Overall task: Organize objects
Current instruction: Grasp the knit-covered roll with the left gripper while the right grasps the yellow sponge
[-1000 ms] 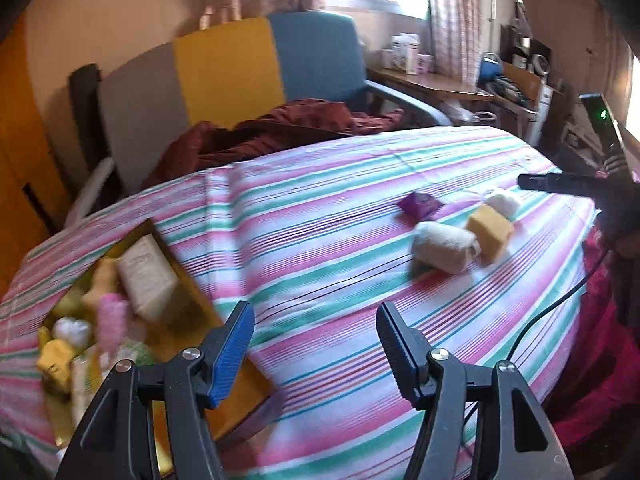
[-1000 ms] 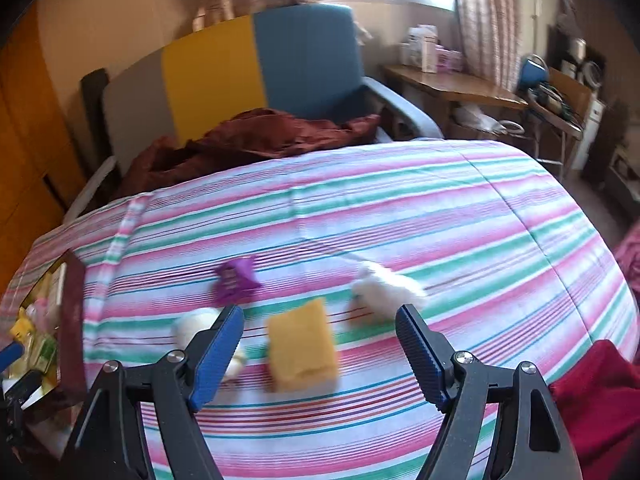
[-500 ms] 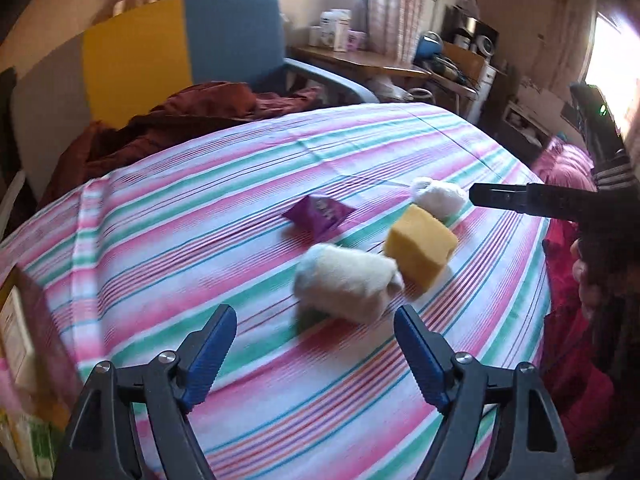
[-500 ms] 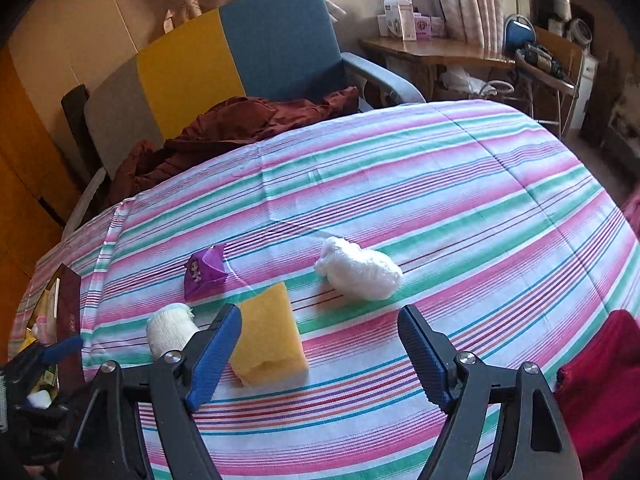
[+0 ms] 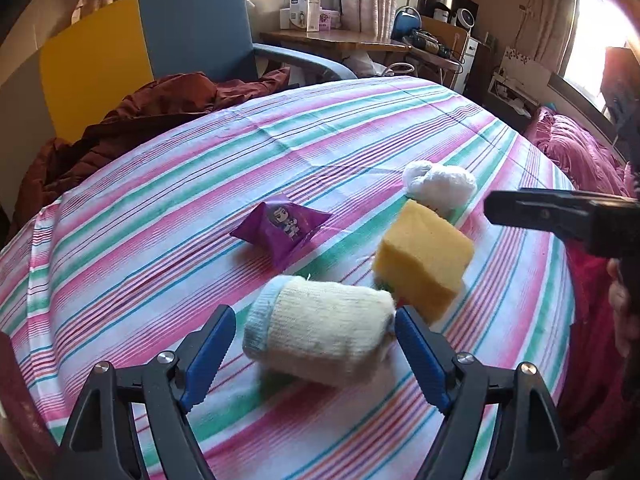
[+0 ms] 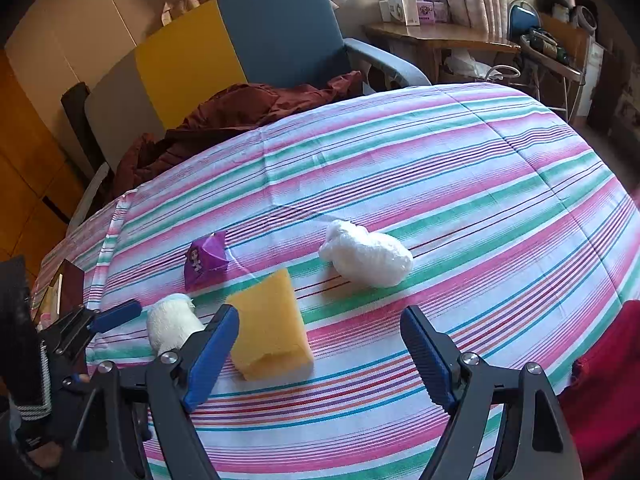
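Observation:
A rolled cream sock (image 5: pixel 320 328) lies on the striped tablecloth between the open fingers of my left gripper (image 5: pixel 316 348); contact with the pads cannot be told. Beside it are a yellow sponge (image 5: pixel 424 260), a purple snack packet (image 5: pixel 282 228) and a white wrapped bundle (image 5: pixel 440 188). In the right wrist view my right gripper (image 6: pixel 320 348) is open and empty, just short of the sponge (image 6: pixel 268 328), with the sock (image 6: pixel 172 320), packet (image 6: pixel 206 258) and bundle (image 6: pixel 368 256) around it. The left gripper (image 6: pixel 116 316) shows at the sock's left.
A box of sorted items (image 6: pixel 60 296) peeks in at the table's left edge. A blue, yellow and grey chair (image 6: pixel 224 40) with a maroon cloth (image 6: pixel 240 112) stands behind the table. A cluttered desk (image 5: pixel 352 36) is at the back right. A red blanket (image 6: pixel 604 392) lies near right.
My left gripper has swung right from the box of items and closed in on the cream sock, which now lies between its fingers. The right gripper has drawn back slightly, still open.

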### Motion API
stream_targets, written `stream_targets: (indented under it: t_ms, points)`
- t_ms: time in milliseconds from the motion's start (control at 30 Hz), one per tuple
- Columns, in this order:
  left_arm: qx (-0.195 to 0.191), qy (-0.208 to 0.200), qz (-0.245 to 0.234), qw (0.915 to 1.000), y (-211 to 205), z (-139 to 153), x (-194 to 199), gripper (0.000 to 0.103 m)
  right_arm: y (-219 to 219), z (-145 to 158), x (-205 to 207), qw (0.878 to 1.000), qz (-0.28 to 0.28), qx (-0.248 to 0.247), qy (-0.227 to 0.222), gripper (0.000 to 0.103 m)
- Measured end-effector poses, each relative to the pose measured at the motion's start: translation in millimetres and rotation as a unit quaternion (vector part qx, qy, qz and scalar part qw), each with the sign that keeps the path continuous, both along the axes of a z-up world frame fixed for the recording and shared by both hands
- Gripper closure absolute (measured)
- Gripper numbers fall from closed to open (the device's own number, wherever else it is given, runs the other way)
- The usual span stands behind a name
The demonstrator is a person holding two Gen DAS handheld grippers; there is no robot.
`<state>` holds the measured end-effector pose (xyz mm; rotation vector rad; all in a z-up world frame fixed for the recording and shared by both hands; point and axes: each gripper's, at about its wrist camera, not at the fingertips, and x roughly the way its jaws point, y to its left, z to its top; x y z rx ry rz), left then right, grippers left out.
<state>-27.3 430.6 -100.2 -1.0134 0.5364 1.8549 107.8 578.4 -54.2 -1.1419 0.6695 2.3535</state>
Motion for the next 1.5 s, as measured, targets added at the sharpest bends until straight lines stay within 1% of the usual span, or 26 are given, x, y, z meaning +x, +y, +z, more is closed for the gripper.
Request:
stream_targets:
  t_ms: [33,67,100,233,367,600,833,1067,1200,1500]
  points:
    - [0.002,-0.004,-0.001,1.0,2.0,-1.4,-0.8,0.023,0.0,-0.7,-0.8,1.0,0.001,-0.001,-0.001,0.02]
    - [0.005,-0.009,-0.005,0.9999,4.1,-3.3,-0.9,0.03,0.2,-2.0,-1.3,1.0,0.001,-0.002,-0.002,0.02]
    - [0.006,-0.007,-0.008,0.9999,5.3,-4.3,0.3,0.032,0.0,-3.4,-1.4,1.0,0.002,-0.003,-0.003,0.02]
    - [0.01,0.019,-0.011,0.9997,4.6,-4.8,9.6,0.036,-0.8,-8.8,-3.0,1.0,0.007,-0.003,-0.009,0.02]
    - [0.023,0.009,0.002,0.9997,-5.1,-4.2,7.4,0.039,-5.5,-10.8,-5.6,1.0,0.018,-0.004,-0.006,0.02]
    - [0.018,0.028,0.036,0.9988,-30.0,-1.8,11.6,0.039,-18.8,-18.3,-14.7,0.999,0.046,-0.002,-0.012,0.02]
    - [0.007,0.05,0.073,0.9961,-58.5,-0.4,19.7,0.039,-29.6,-23.0,-19.1,0.998,0.063,0.001,-0.012,0.02]
    - [0.002,0.05,0.097,0.994,-77.3,2.0,22.1,0.039,-41.9,-28.6,-27.5,0.996,0.086,0.006,-0.013,0.02]
    - [0.007,0.053,0.106,0.9929,-84.7,8.1,26.4,0.039,-47.3,-31.3,-30.8,0.995,0.094,0.012,-0.014,0.02]
    - [0.025,0.072,0.12,0.9899,-104.4,33.7,35.0,0.039,-54.5,-36.7,-39.5,0.994,0.104,0.033,-0.016,0.019]
